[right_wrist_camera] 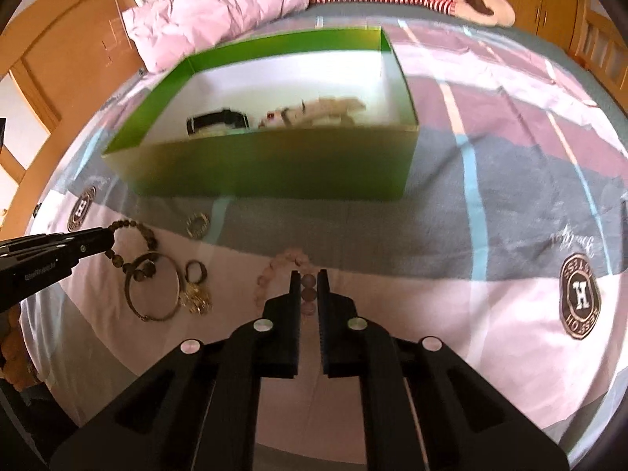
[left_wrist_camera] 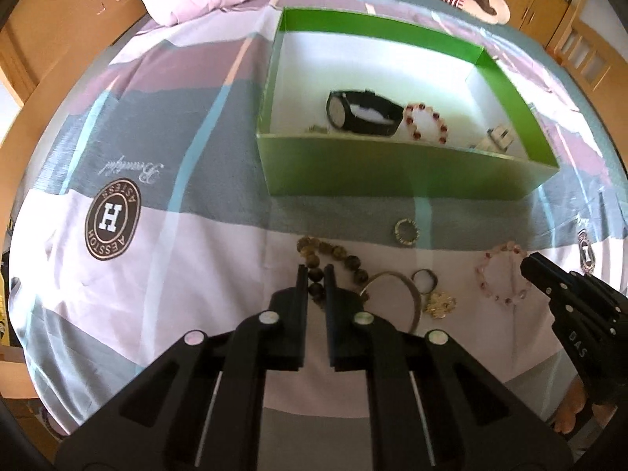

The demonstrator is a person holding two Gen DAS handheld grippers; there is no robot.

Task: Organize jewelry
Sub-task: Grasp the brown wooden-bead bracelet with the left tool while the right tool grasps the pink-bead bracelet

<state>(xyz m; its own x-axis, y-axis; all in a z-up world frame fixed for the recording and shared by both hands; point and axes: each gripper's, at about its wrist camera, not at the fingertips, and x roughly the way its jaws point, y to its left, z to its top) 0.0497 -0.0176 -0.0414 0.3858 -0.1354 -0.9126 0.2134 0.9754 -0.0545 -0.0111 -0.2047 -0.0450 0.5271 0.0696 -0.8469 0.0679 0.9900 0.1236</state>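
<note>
- The left gripper is sitting at the near left of the bedspread, its jaws clamped on a bead of the brown beaded bracelet. The rest of that strand is trailing away to the far left and to the right on the cloth, so it looks like the grip is taken at one bead to lift the whole loop.
- Just right of that bracelet, the metal bangle is lying flat, with a small dark ring and a gold brooch-like piece crowding its right edge; these are waiting loose, untouched.
- Farther off, near the box wall, a studded ring is lying alone.
- The right gripper is pointing down at the near right of the pile, its jaws pinching a bead of the pink beaded bracelet. The loop is curving away to the left on the cloth.
- Both bracelets are seemingly being taken at once so each hand can carry one over to the box.
- The green box is standing open at the far side, just beyond the loose pieces, with a white inside.
- In the box, going left to right: a small dull item half hidden by the near wall, a black wristwatch, a red-beaded bracelet, and a pale blocky piece I cannot identify.
- A good share of the jewelry is lying outside the box.
</note>
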